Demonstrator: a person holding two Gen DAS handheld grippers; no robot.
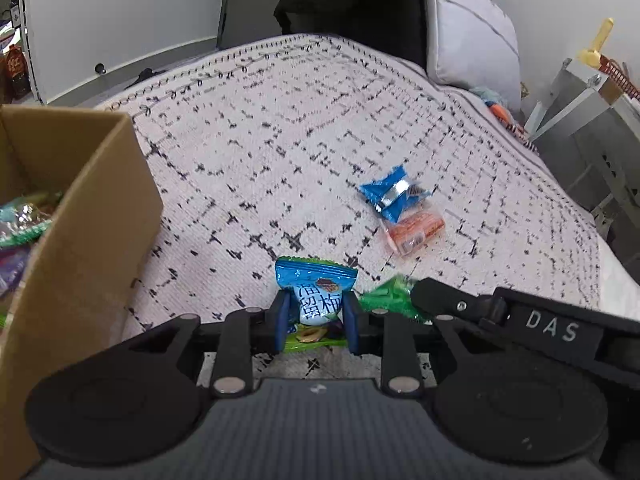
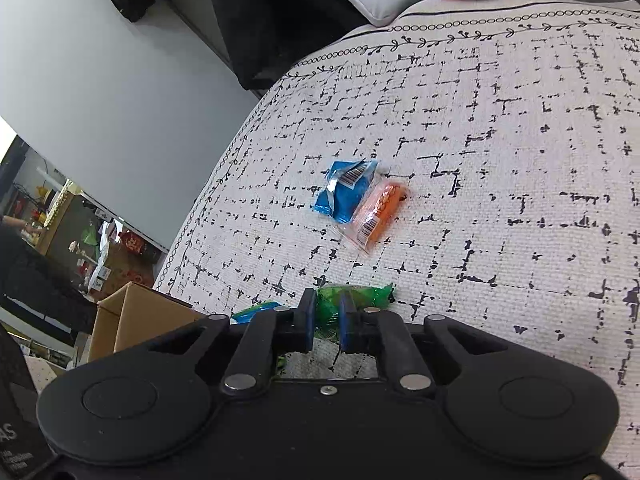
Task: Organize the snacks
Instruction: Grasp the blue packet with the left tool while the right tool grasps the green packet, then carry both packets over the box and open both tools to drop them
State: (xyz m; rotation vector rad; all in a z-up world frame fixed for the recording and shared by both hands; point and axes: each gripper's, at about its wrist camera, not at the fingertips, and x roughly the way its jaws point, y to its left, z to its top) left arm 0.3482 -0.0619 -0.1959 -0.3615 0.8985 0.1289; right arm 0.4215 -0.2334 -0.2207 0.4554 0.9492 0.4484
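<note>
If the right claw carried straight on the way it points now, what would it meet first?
The right claw, shut on a green snack packet, points toward the orange snack packet and the blue snack packet beside it. The orange one looks nearer, though depth is unclear.

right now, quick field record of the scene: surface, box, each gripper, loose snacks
surface: patterned cloth
box: cardboard box at left, snack packets inside
left gripper: shut on blue-green packet
right gripper: shut on green packet
loose snacks: blue packet and orange packet, touching, lying on the cloth
</note>
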